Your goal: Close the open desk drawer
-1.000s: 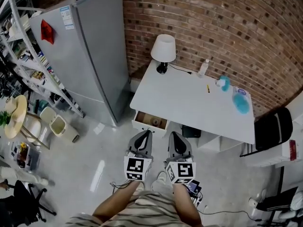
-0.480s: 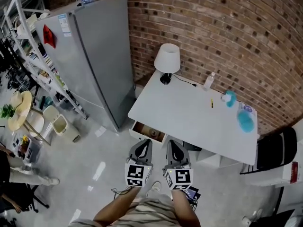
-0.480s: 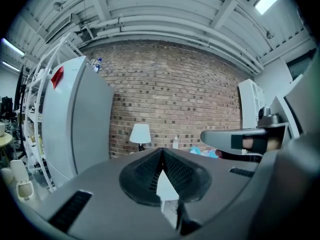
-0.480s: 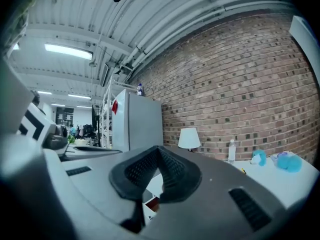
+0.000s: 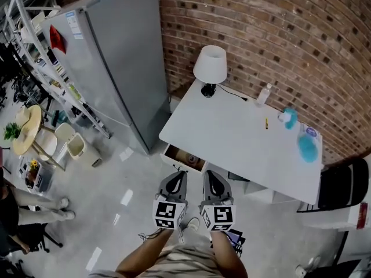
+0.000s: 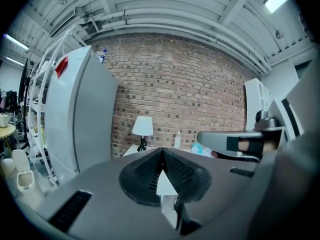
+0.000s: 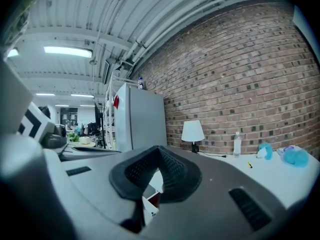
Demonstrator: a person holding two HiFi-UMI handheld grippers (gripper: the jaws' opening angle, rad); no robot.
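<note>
The white desk [image 5: 232, 138] stands against the brick wall. Its left drawer [image 5: 184, 157] is pulled out, showing a brown inside. Both grippers hang side by side over the floor just in front of that drawer, touching nothing. The left gripper [image 5: 181, 173] points at the drawer front, and its jaws meet at the tip [image 6: 161, 150] with nothing between them. My right gripper [image 5: 207, 172] sits a little to the right, also shut and empty [image 7: 159, 148]. In the right gripper view a bit of the drawer [image 7: 154, 198] shows low between the jaws.
On the desk are a white lamp [image 5: 210, 65], a bottle [image 5: 264, 94], a yellow pen [image 5: 266, 123] and blue items [image 5: 307, 146]. A grey fridge [image 5: 116, 57] stands left of the desk, with bins [image 5: 75, 146] and shelving beyond. A black chair [image 5: 342, 190] is at the right, cables [image 5: 151, 234] lie underfoot.
The head view has shifted, so the desk and drawer sit slightly lower in frame. Both grippers stay shut, side by side before the drawer. A person's legs entered at the far left.
</note>
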